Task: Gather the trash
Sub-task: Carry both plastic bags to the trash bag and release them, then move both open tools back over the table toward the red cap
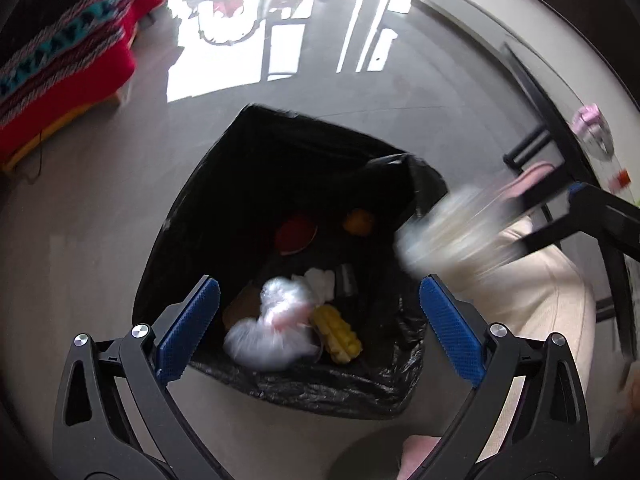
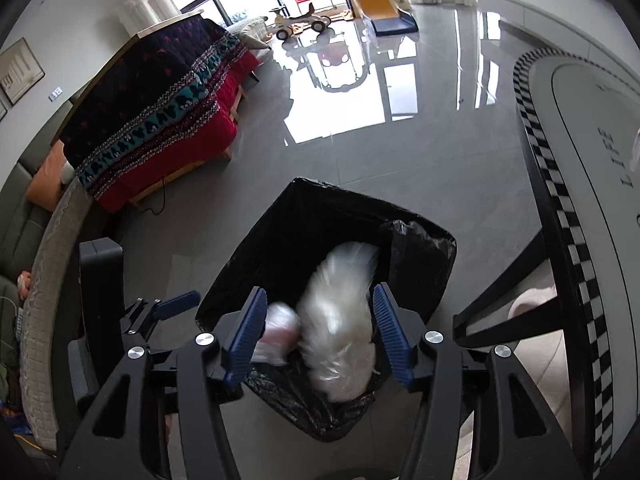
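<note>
A bin lined with a black bag (image 1: pixel 280 152) (image 2: pixel 304 216) stands on the grey floor. My left gripper (image 1: pixel 320 292) hangs open and wide above it, with nothing touching its pads. Below it a blurred clear plastic bag (image 1: pixel 272 328) lies inside the bin among a corn cob (image 1: pixel 338 334), white tissue (image 1: pixel 320 280), a red round thing (image 1: pixel 296 234) and an orange piece (image 1: pixel 358 222). My right gripper (image 2: pixel 319 292) is open over the bin's near rim. A second clear plastic bag (image 2: pixel 340 328) (image 1: pixel 452 236), smeared by motion, sits loose between its fingers.
A sofa under a red and dark patterned blanket (image 2: pixel 160 112) stands to the left. A dark table with a chequered edge (image 2: pixel 560 208) runs along the right, beside the bin. A person's pale trouser leg (image 1: pixel 540 300) is close on the right. Glossy floor stretches beyond, to a toy slide (image 2: pixel 376 0).
</note>
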`<action>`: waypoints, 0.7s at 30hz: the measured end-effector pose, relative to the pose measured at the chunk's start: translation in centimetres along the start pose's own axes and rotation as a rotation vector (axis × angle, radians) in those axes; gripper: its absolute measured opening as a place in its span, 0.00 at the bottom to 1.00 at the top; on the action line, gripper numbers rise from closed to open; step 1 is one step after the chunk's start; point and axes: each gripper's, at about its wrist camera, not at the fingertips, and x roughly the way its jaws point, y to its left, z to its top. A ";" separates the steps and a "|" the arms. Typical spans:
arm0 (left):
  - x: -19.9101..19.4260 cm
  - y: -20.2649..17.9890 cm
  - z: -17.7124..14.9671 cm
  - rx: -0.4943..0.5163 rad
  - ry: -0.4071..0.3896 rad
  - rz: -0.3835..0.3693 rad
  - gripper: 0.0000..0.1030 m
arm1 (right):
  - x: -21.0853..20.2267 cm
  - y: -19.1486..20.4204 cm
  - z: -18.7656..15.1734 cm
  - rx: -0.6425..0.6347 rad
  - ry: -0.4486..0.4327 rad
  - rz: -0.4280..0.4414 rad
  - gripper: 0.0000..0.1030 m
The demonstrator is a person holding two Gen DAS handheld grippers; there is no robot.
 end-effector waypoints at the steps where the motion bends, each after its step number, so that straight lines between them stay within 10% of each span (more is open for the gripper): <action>1: 0.0 0.3 0.0 -0.013 0.005 -0.006 0.94 | 0.0 0.0 -0.1 0.000 0.001 0.003 0.56; 21: -1.3 -3.3 0.7 0.074 -0.028 -0.073 0.94 | -2.7 -3.5 -0.6 0.102 -0.051 0.035 0.57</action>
